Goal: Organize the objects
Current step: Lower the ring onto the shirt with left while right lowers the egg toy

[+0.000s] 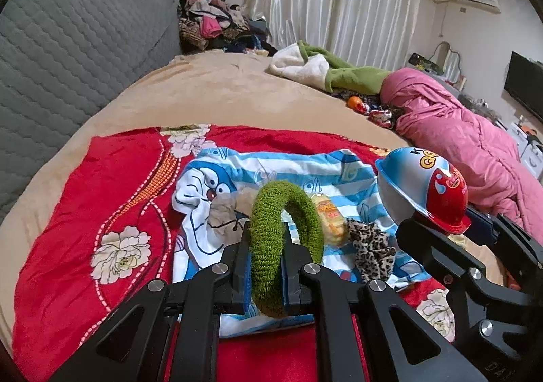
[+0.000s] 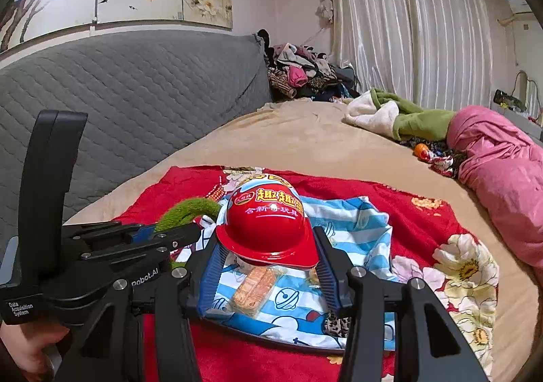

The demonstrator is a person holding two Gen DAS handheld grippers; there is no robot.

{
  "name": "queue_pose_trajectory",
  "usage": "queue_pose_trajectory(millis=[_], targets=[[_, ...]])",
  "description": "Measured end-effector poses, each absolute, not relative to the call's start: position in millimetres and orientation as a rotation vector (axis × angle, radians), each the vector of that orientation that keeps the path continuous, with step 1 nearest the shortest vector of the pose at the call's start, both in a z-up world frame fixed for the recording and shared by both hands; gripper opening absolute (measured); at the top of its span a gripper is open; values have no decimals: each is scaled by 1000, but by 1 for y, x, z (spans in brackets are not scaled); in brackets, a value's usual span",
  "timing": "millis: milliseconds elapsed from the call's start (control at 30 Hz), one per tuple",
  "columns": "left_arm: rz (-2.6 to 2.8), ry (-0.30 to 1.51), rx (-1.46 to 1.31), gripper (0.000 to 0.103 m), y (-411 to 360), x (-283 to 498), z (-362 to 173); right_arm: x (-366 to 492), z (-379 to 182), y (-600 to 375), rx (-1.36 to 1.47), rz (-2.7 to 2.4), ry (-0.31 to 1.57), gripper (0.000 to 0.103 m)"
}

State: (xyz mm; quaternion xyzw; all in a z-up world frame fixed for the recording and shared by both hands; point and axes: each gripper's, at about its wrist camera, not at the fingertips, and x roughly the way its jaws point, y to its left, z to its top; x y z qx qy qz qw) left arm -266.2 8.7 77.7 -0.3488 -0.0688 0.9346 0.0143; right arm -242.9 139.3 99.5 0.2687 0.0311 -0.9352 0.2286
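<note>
On the bed, a red floral cloth (image 1: 112, 198) lies over the tan blanket (image 1: 210, 93), and a blue-striped cartoon cloth (image 1: 342, 175) is spread on top of it, apparently as the collecting spot for the small items.

At the left, the left gripper (image 1: 265, 236) is clamped on a green knitted ring (image 1: 281, 229), its pads pressing the near side of the band so the ring stands upright above the cartoon cloth. Held this way it clears the items below; I judge it is being carried for sorting.

Just right of and beyond the ring, a yellow snack packet (image 2: 256, 290) lies flat on the striped cloth, with a leopard-print scrunchie (image 1: 371, 246) near it on the right.

At the right, the right gripper (image 2: 269, 249) is closed on a red helmet-shaped toy container (image 2: 268, 229), one finger at each side of the brim, holding it level above the snack packet. The wide grip across the brim seems chosen to keep the domed shell from slipping.

Far right, a pink quilt (image 1: 475, 144) is heaped well apart.
</note>
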Motion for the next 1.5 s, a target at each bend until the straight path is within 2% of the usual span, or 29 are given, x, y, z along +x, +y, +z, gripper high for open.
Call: queue_pose_trajectory(millis=[600, 1500], targets=[[2919, -209, -1094, 12, 1, -288, 39, -269, 64, 144, 783, -2574, 33, 50], [2888, -241, -1203, 12, -5, -305, -15, -288, 15, 139, 899, -2562, 89, 50]])
